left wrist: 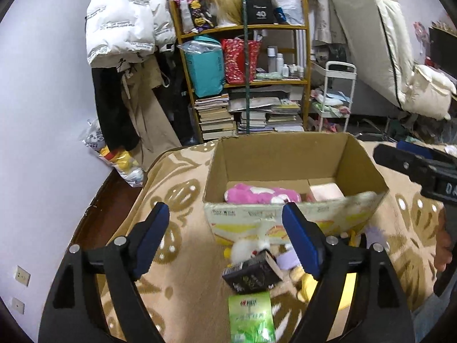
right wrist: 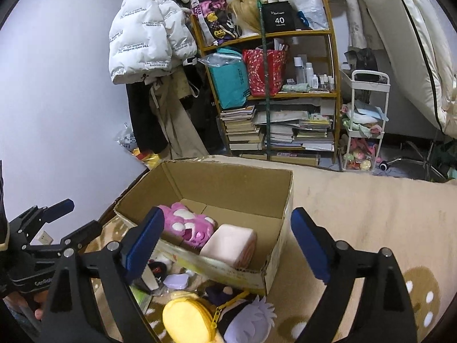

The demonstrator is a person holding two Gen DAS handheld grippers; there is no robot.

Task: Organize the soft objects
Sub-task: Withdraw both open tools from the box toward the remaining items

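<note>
Already the cardboard box (right wrist: 228,200) holds a pink plush (right wrist: 187,224), while the yellow pouch (right wrist: 188,323) lies directly under the empty, spread right gripper (right wrist: 225,243), nearer it than the left gripper (left wrist: 225,237), also spread and empty.

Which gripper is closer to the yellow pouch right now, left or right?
Right. The right gripper hangs open just above the yellow pouch; the left gripper, also open, sits farther off to its left.
</note>
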